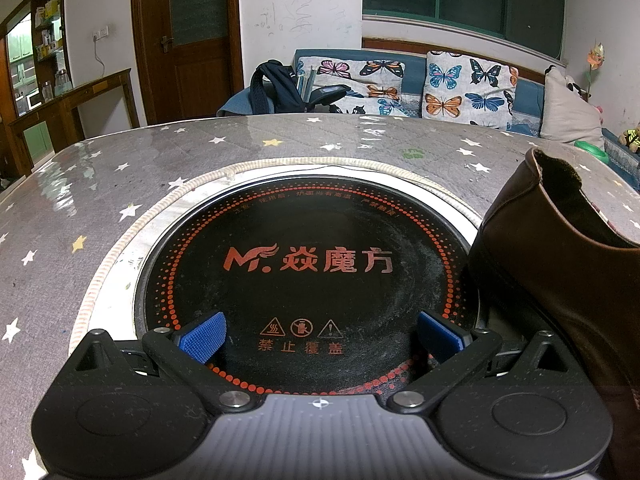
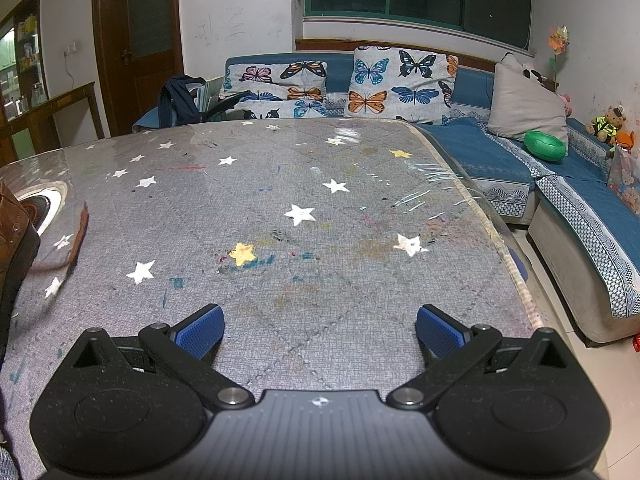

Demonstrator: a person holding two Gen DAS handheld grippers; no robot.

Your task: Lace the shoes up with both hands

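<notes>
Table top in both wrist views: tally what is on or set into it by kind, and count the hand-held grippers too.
Brown leather shoe: 1
Round black induction hob set into the table: 1
Open hand-held grippers, left and right: 2
Total: 4

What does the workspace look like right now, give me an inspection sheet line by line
Surface: grey star-print table cover under clear film, marked with pen and paint; round black cooktop set into it.
Job's things: brown leather shoe standing partly on the cooktop's right edge; no lace visible.
Clutter: nothing seen on the table besides the shoe.
Grippers: left gripper open above the cooktop, empty; right gripper open above bare table cover, empty; shoe lies to its left.
Cables: one hanging from a wall socket.
Surroundings: blue sofa with butterfly cushions, dark backpack, wooden door.
</notes>
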